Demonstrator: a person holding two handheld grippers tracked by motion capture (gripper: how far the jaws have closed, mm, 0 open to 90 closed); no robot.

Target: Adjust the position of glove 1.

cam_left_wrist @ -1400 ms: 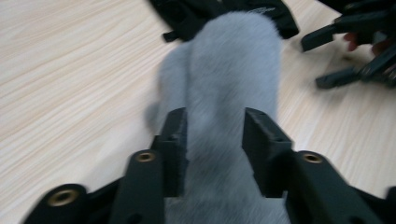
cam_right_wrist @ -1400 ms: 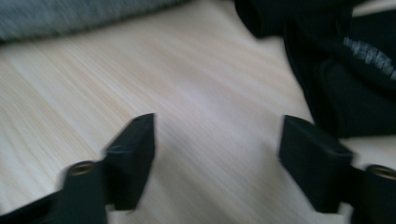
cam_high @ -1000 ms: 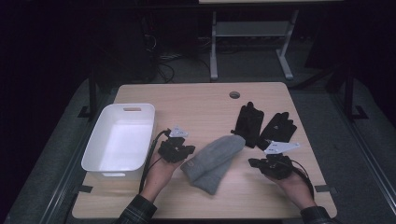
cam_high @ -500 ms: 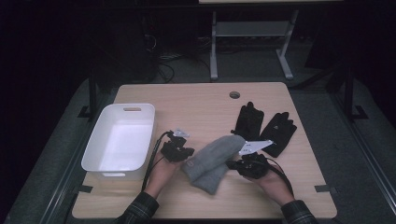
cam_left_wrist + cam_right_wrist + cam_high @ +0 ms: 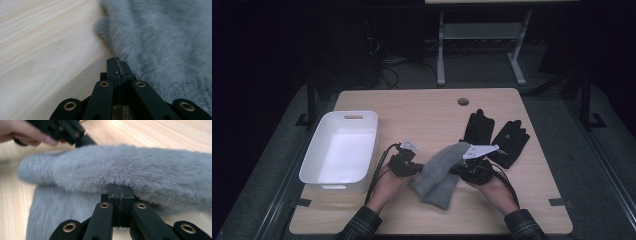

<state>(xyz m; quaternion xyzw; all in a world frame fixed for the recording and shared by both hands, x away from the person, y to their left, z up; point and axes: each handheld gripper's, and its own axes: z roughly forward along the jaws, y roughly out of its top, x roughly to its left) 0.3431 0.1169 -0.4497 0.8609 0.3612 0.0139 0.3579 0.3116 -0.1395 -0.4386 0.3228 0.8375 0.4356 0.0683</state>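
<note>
Beside the white plastic tub [image 5: 339, 150], grey fuzzy knitted mittens [image 5: 439, 172] lying stacked, now flanked closer by left gripper [image 5: 407, 165] and right gripper [image 5: 472, 170], both clenched on nothing, tips nudging fur, likely squaring the pair before moving it.

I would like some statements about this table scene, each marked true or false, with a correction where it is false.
1. The white bin is at the table's left side. True.
2. The grey mittens lie inside the bin. False: they lie on the wooden table, between the two grippers.
3. Both grippers have their fingers closed together. True: the left gripper and the right gripper show no gap.
4. The black gloves are stacked on the mittens. False: they lie side by side on the table, beyond the right gripper.
5. The bin holds a glove. False: it looks empty.
</note>
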